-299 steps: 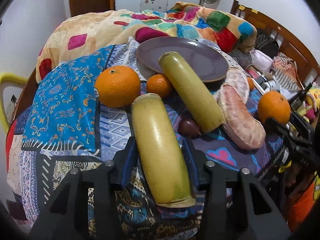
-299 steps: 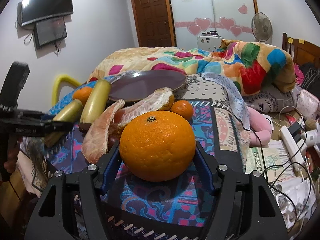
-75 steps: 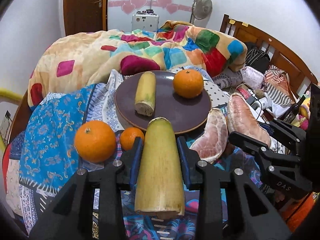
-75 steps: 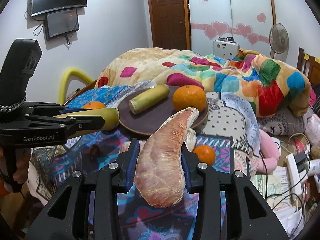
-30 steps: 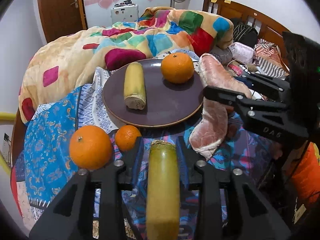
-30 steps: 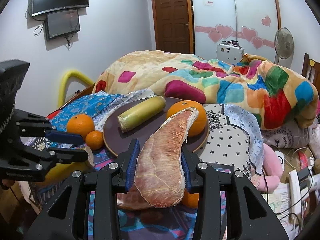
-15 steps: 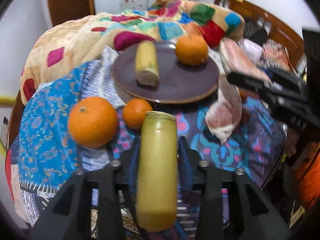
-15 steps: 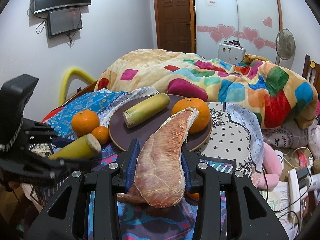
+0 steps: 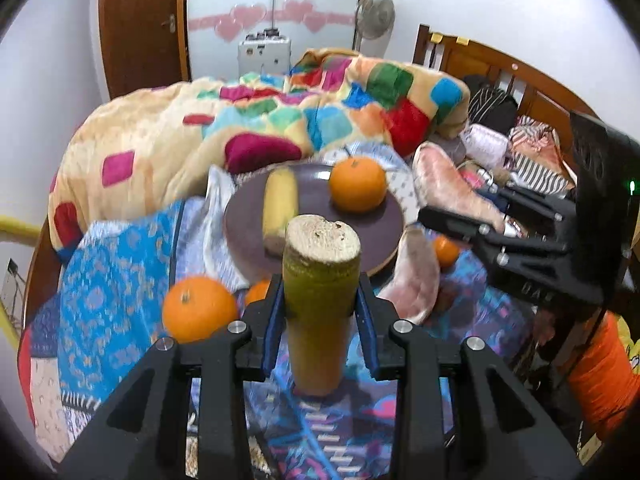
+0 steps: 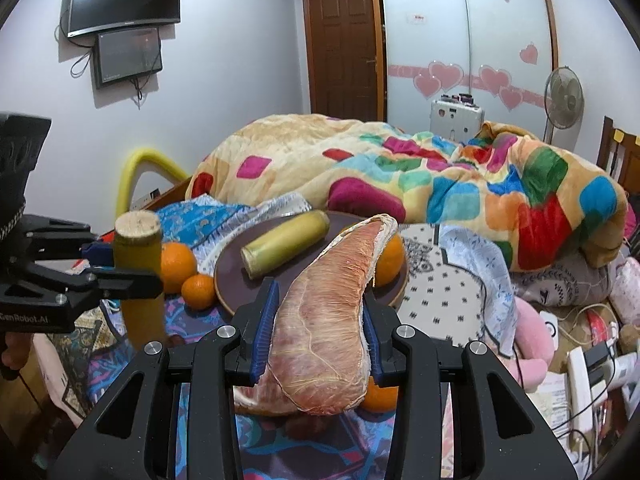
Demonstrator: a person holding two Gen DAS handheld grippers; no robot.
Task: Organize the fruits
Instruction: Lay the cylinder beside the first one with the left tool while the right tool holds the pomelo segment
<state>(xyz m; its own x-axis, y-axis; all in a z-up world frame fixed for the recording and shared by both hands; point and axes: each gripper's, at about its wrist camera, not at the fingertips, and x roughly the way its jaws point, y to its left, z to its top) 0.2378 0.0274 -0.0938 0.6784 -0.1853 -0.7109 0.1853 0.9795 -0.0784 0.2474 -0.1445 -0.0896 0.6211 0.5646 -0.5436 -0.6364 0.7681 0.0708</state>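
Up close in the left wrist view, the left gripper [image 9: 320, 312] clenched a yellow-green sugarcane stalk piece [image 9: 318, 300], its jaws having just been tightening on it; the piece stood nearly upright, cut end up, above the patterned blue bedcloth [image 9: 104, 292]. Beyond lay a round dark purple plate [image 9: 320, 204] carrying a second cane piece [image 9: 280, 204] and an orange [image 9: 357, 184], with two more oranges [image 9: 199, 308] on the cloth beside it.

Next, in the right wrist view, the right gripper [image 10: 318, 336] clamped a peeled pink pomelo segment [image 10: 332, 320], raised near the plate's [image 10: 232, 280] front edge, over another segment [image 10: 256, 398] lying on the cloth.
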